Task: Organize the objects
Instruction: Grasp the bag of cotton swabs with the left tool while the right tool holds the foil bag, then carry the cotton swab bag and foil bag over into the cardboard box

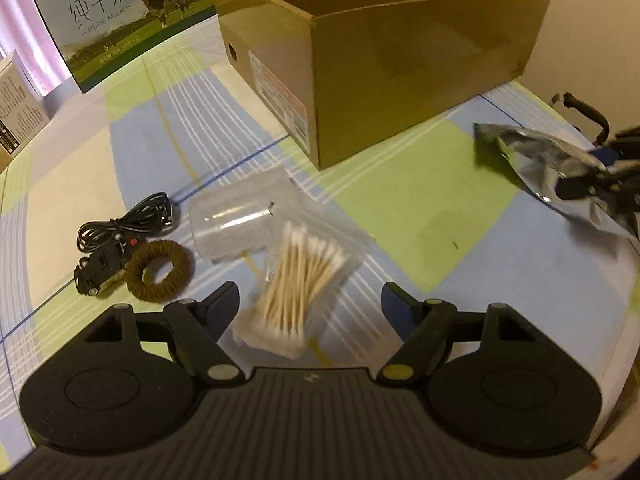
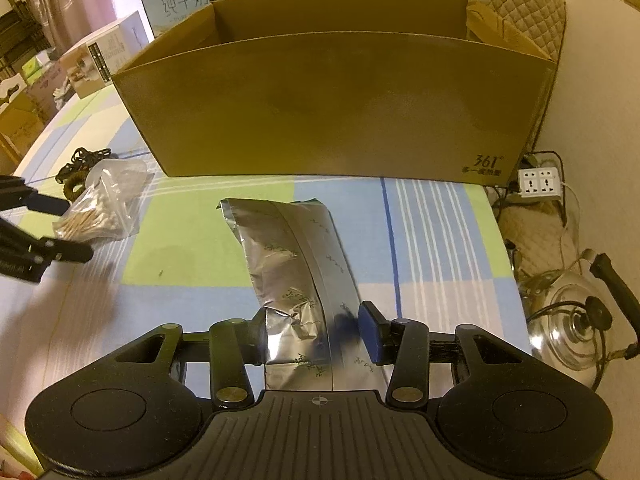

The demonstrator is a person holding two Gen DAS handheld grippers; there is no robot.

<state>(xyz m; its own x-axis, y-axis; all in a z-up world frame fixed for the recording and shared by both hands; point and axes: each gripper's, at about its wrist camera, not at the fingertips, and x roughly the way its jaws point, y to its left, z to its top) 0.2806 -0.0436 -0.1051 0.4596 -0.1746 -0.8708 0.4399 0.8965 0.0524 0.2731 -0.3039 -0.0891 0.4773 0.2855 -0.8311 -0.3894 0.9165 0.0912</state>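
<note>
My left gripper (image 1: pixel 310 304) is open just above the checked cloth, and a clear bag of cotton swabs (image 1: pixel 304 284) lies between its fingers. Beyond the bag, a clear plastic cup (image 1: pixel 232 220) lies on its side. To the left sit a brown hair tie (image 1: pixel 160 270), a black toy car (image 1: pixel 100 268) and a coiled black cable (image 1: pixel 128 220). My right gripper (image 2: pixel 316 332) is shut on the near end of a silver foil pouch (image 2: pixel 288 248), held in front of the open cardboard box (image 2: pixel 340 112). From the left wrist, the pouch (image 1: pixel 540 160) hangs above the cloth at the right.
A milk carton case (image 1: pixel 120 28) and a white box (image 1: pixel 16 112) stand at the table's far left. Off the right edge, a glass kettle (image 2: pixel 576 328) and a power strip (image 2: pixel 540 184) lie on the floor. Bare cloth lies between the pouch and the swab bag.
</note>
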